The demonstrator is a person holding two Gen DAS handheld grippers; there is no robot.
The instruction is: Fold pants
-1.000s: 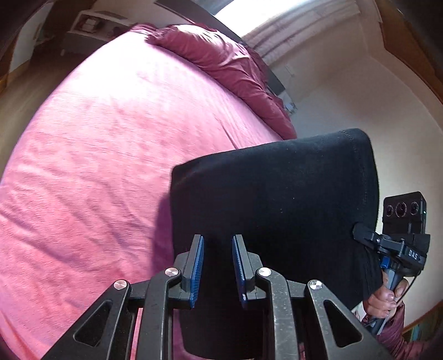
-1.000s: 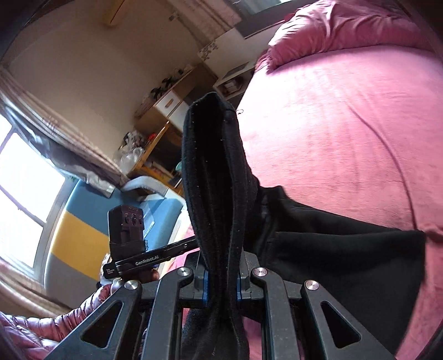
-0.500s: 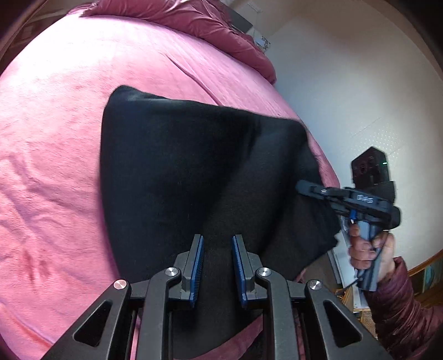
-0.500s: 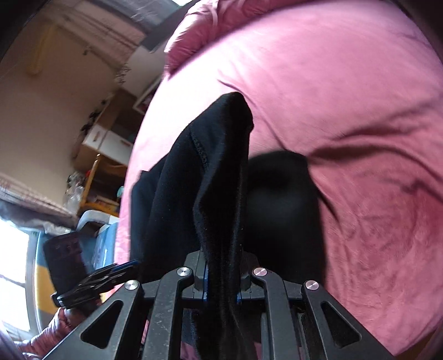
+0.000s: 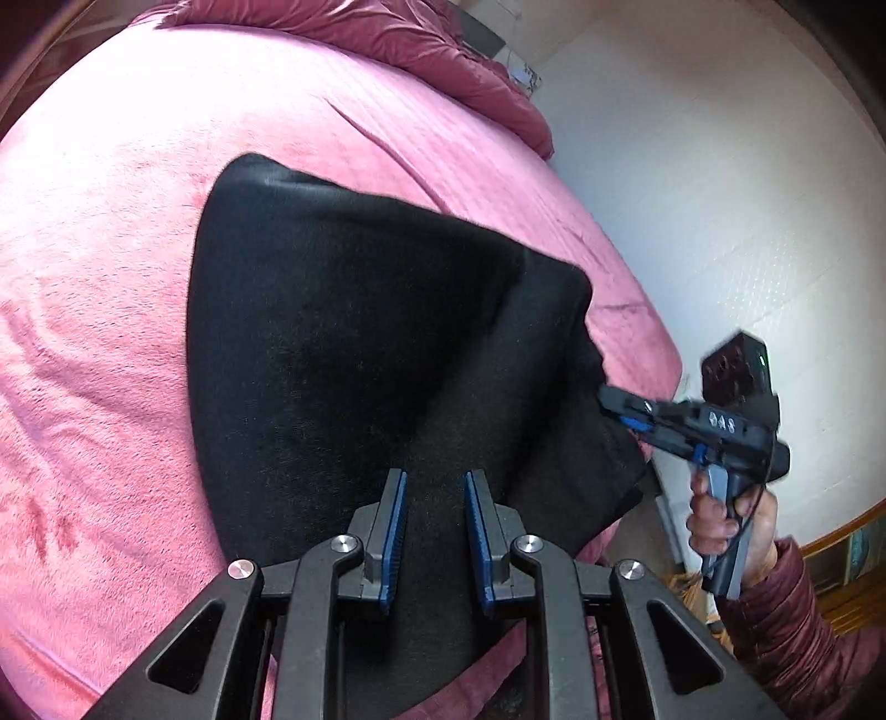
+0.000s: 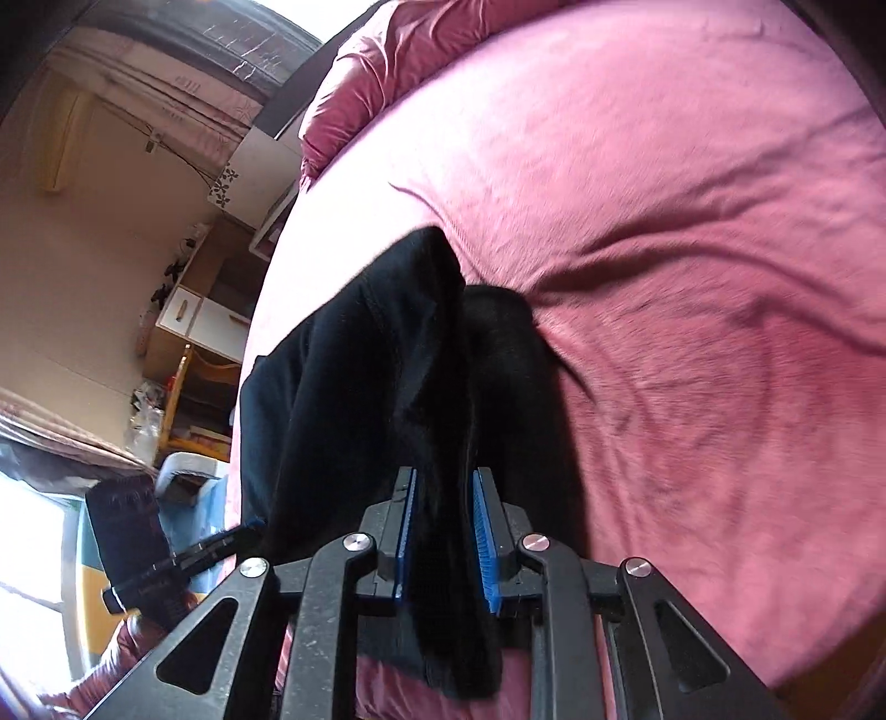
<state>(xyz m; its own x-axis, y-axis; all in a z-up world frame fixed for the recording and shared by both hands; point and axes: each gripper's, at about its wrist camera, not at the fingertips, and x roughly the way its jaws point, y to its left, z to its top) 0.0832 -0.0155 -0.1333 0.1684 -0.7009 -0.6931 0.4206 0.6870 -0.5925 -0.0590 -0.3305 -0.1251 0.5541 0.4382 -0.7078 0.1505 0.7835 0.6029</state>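
The black pants [image 5: 343, 332] lie folded over on the pink bed [image 5: 99, 277], with their near end hanging off the bed's edge. My left gripper [image 5: 433, 531] hovers over the near part of the pants, its blue pads apart and nothing between them. My right gripper [image 6: 446, 540] has its pads parted, with a thick fold of the pants [image 6: 437, 387] still standing between them. In the left wrist view the right gripper [image 5: 626, 407] sits at the right edge of the pants.
A bunched maroon duvet [image 5: 421, 50] lies at the bed's far end. A white wall [image 5: 720, 194] runs along the bed's right side. In the right wrist view a wooden desk and shelves [image 6: 194, 332] stand off the bed's left side.
The pants came down from hanging in the air to lying on the bed. My right gripper's pads have parted around the fold. My left gripper stayed open.
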